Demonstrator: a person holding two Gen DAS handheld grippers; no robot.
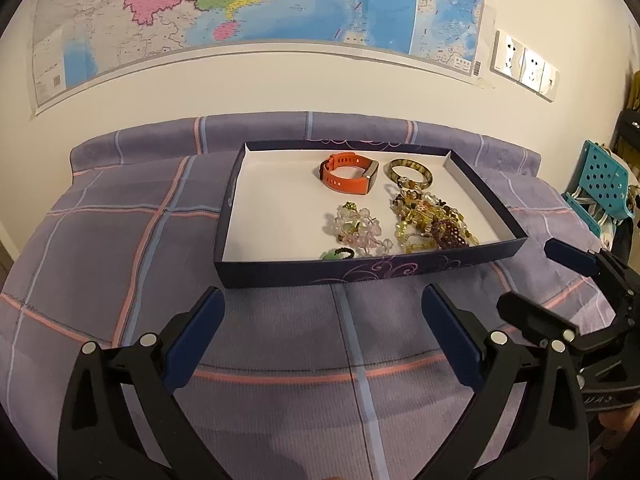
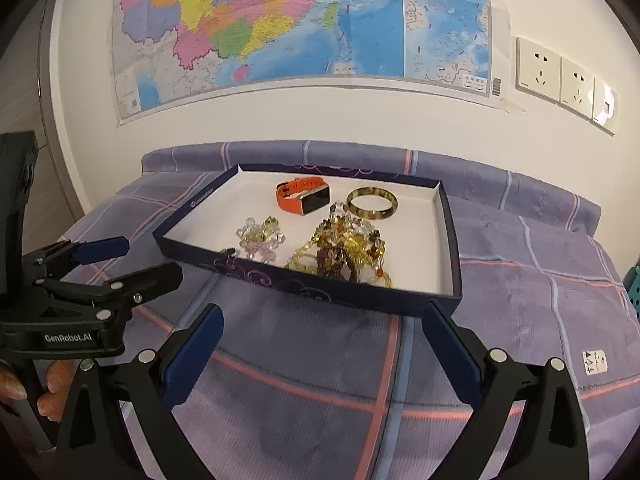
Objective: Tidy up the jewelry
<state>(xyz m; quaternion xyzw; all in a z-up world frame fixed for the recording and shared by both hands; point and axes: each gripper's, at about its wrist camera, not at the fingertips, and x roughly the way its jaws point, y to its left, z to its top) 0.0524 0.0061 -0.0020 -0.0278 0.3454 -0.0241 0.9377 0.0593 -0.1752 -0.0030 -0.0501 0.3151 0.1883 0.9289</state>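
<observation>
Both tongs, left and right, hang released and empty before the tray on the bed. Inside the tray: orange watch, bangle, bead strands. Nothing blocks it.

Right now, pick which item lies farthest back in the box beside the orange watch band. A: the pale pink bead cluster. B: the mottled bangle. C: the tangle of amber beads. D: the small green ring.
B: the mottled bangle lies beside the orange watch band near the box's far wall; the beads lie nearer.
</observation>
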